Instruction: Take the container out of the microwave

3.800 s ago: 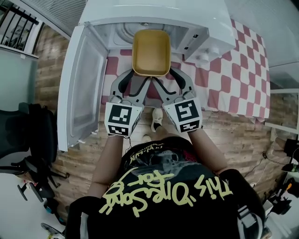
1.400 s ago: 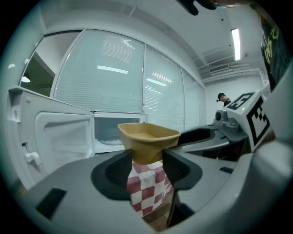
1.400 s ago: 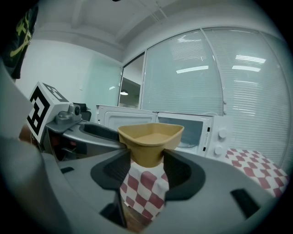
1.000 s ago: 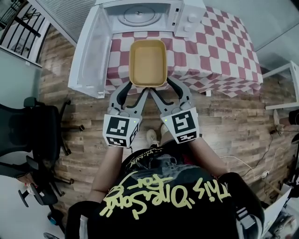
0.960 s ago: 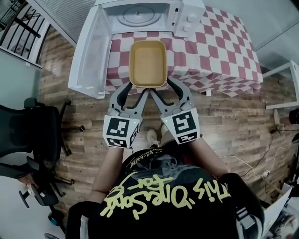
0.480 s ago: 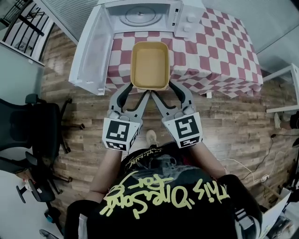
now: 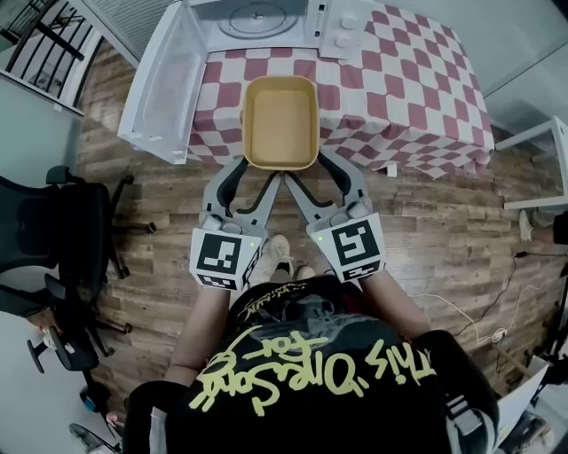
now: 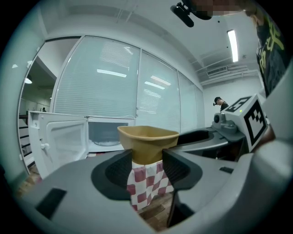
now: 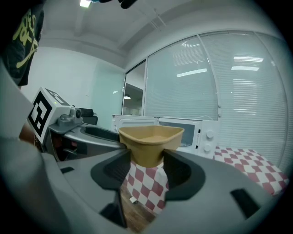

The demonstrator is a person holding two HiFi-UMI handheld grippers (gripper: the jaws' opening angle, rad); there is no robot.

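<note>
Head view: your left claw and right claw each clamp a near corner of the tan container, jaws pressed on its walls. The container hangs over the table's near edge, outside the microwave, which sits at the far edge with its door open.
</note>
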